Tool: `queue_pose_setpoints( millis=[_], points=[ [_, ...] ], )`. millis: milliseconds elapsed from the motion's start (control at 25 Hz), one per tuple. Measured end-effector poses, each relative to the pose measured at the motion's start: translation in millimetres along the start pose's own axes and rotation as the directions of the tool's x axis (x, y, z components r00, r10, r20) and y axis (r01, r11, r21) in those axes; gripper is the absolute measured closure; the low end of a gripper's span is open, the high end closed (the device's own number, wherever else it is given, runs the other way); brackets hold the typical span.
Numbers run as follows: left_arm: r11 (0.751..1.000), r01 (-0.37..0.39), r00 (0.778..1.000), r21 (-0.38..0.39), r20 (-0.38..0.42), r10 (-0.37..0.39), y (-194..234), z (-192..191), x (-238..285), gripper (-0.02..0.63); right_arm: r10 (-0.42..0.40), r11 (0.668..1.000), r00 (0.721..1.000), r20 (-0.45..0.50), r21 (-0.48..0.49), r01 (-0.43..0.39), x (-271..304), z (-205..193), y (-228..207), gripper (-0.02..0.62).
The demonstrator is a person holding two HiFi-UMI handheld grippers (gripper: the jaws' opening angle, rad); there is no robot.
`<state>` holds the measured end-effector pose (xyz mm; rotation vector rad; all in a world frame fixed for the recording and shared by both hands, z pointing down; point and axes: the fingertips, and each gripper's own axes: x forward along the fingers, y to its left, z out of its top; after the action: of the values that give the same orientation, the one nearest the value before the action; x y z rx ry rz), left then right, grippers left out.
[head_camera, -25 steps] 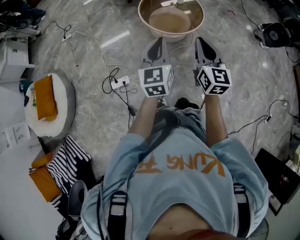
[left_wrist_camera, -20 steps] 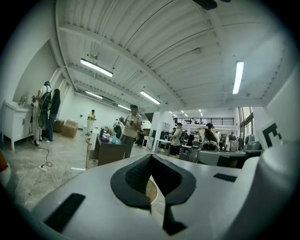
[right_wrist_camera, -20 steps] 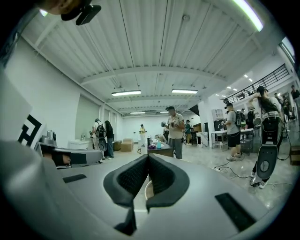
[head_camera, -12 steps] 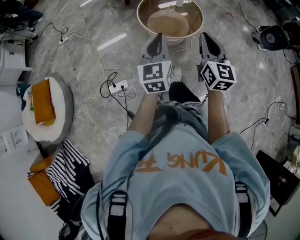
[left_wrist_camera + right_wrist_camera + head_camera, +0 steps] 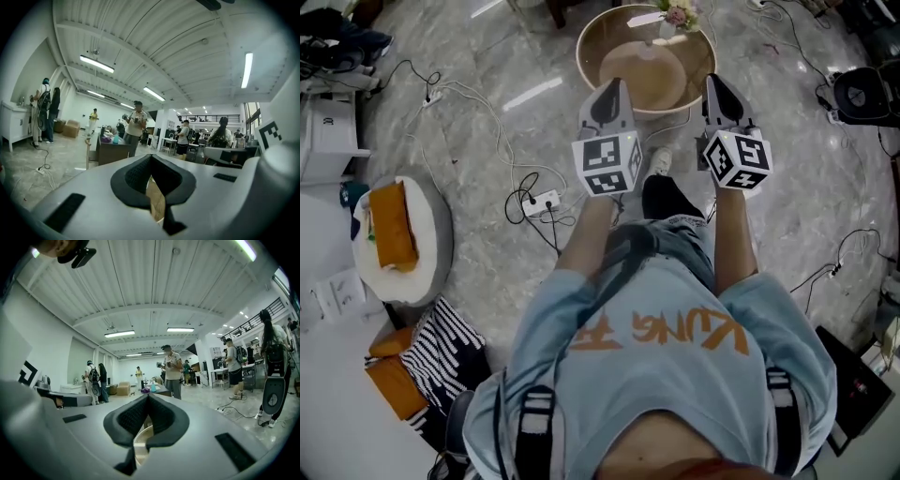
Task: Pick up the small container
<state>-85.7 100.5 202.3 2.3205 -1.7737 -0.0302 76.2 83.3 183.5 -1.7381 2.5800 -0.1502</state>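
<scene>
A round tan table with a raised rim stands on the marble floor straight ahead. A small pot of flowers sits at its far edge; I make out no other small container on it. My left gripper and right gripper are held side by side over the table's near rim. Both are shut with nothing between the pads. In the left gripper view the shut left gripper points out level across the room, and the right gripper does the same. A strip of the tan table shows under each.
A power strip with trailing cables lies on the floor at the left. A round white cushion carrying an orange thing and striped cloth are further left. A black device sits at the right. A person and several others stand ahead.
The round table has slid down the head view and closer, and the flowers at its far edge have come into sight. Both grippers stay shut and side by side.
</scene>
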Motion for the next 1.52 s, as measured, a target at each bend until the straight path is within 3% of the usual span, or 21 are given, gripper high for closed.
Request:
queue_pose_setpoints(
  millis=[320, 520, 720, 920, 1200, 1520],
  points=[
    [1.0, -0.016, 0.989, -0.009, -0.148, 0.015, -5, -31, 168, 0.583, -0.053, 0.995, 0.992, -0.116, 0.077, 0.062, 121, -36, -129, 0.583],
    [0.998, -0.07, 0.977, -0.003, -0.204, 0.068, 10, -49, 243, 0.583, -0.005, 0.998, 0.993, -0.116, 0.065, 0.013, 187, -49, -171, 0.583],
    [0.993, -0.121, 0.962, -0.01, -0.249, 0.115, 38, -59, 278, 0.583, 0.062, 0.998, 0.99, -0.127, 0.013, -0.061, 234, -58, -170, 0.583],
    [0.992, -0.121, 0.94, -0.024, -0.325, 0.107, 80, -91, 299, 0.583, 0.052, 0.998, 0.981, -0.188, -0.021, -0.057, 272, -92, -151, 0.583],
    [0.998, -0.05, 0.909, -0.022, -0.415, 0.037, 107, -150, 347, 0.583, 0.013, 1.0, 0.964, -0.266, 0.026, -0.007, 307, -167, -144, 0.583],
    [1.0, 0.007, 0.876, -0.026, -0.482, -0.018, 123, -202, 366, 0.583, 0.047, 0.998, 0.937, -0.347, 0.046, -0.033, 314, -240, -116, 0.583]
  ],
)
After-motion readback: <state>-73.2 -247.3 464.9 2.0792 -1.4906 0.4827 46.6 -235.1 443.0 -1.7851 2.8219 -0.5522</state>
